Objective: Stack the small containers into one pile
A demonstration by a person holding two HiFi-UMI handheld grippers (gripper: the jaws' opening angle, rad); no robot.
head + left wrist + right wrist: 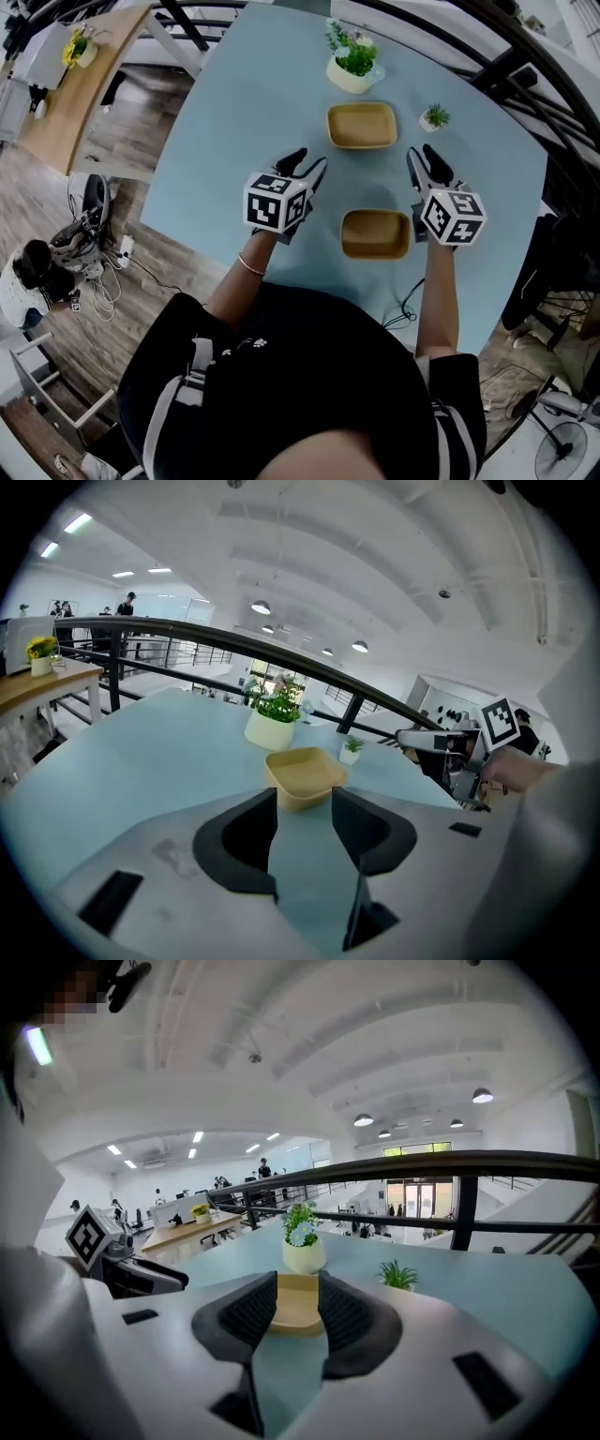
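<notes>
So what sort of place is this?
Probably an open-plan office: a black railing runs behind the blue table, with desks, people and ceiling lights beyond.

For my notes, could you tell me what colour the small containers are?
The far container and near container are tan; clearest in head view.

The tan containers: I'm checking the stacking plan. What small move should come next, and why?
Probably ease the left hand-held gripper forward onto the far container's near wall. Its jaws stand open and empty, aimed straight at it, and the near container sits apart from it on the table, unstacked.
</notes>
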